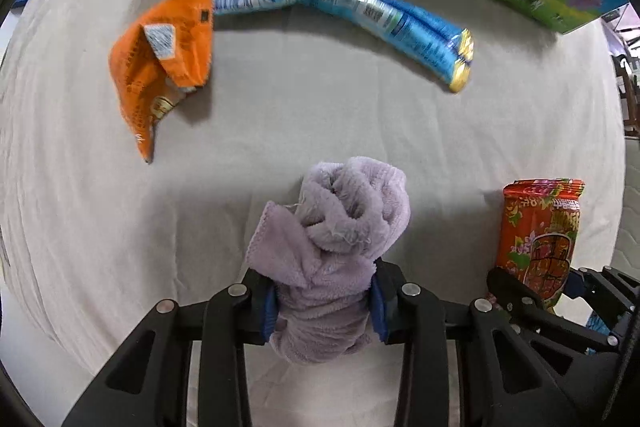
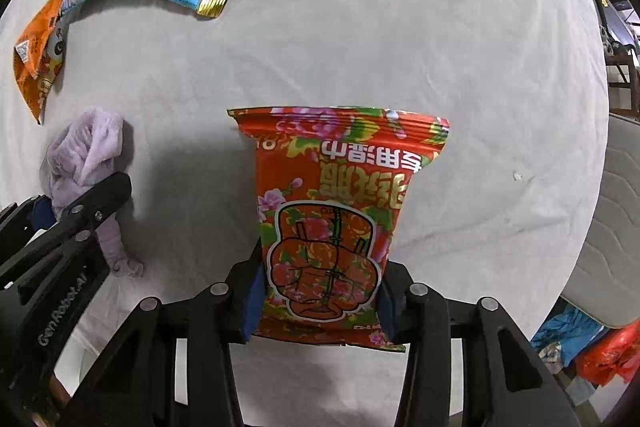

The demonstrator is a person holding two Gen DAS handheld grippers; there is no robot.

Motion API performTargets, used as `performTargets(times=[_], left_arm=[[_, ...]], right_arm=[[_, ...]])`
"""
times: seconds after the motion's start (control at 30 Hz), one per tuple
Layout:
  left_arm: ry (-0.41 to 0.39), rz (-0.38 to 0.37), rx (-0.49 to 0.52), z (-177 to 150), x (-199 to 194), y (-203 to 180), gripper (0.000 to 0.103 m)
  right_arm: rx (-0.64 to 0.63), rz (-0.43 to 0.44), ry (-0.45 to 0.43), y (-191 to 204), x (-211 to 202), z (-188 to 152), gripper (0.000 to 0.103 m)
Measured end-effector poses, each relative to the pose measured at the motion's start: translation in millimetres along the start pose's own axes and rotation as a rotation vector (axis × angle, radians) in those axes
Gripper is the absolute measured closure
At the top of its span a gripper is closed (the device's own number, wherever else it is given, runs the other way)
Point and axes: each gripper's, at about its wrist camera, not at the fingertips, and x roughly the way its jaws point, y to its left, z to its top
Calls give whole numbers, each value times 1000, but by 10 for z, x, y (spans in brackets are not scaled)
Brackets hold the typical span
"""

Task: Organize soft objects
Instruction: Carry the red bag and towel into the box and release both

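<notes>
Left wrist view shows the left gripper (image 1: 322, 307) squeezing the purple towel (image 1: 332, 227) above the white cloth (image 1: 320, 99), while the right gripper (image 2: 320, 301) pinches the red packet (image 2: 332, 211), probably to move both near the orange bag (image 1: 168, 55)

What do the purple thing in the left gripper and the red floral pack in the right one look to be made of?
Purple cloth: looks like plush microfibre or fleece, matte, with fuzzy pile and limp folds. Red floral pack: seemingly thin printed plastic film, slightly glossy, with a crimped top seal, likely a wet-wipe pack.
</notes>
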Motion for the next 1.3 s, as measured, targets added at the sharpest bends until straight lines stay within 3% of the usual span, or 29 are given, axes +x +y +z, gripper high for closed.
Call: performTargets(times=[0.2,0.47,0.6,0.8,0.97,1.03,1.17,1.3], left_arm=[[-82,-60,11,-108,-551,-47,70],[-241,-182,35,-51,-1558,-71,70],[-309,-201,70,298,-1992,-65,70],[-378,-179,77,1077,-2213,60,70],[-359,-161,70,1690,-2090,247,70],[-326,-160,57,1931,-1908,298,70],[-257,-151,47,2298,-1595,357,70],[-175,-132,48,2622,-1194,363,70]], right_arm=[[-17,20,-77,28,-409,-392,57],[-29,140,-248,-34,-1663,-555,57],[-28,186,-353,-37,-2373,-444,57],[-7,174,-458,-49,-2896,-44,57],[59,163,-441,-110,-2923,443,57],[91,143,-424,-138,-2783,597,57],[193,184,-355,-217,-2331,1021,57],[258,177,-298,-256,-1849,1176,57]])
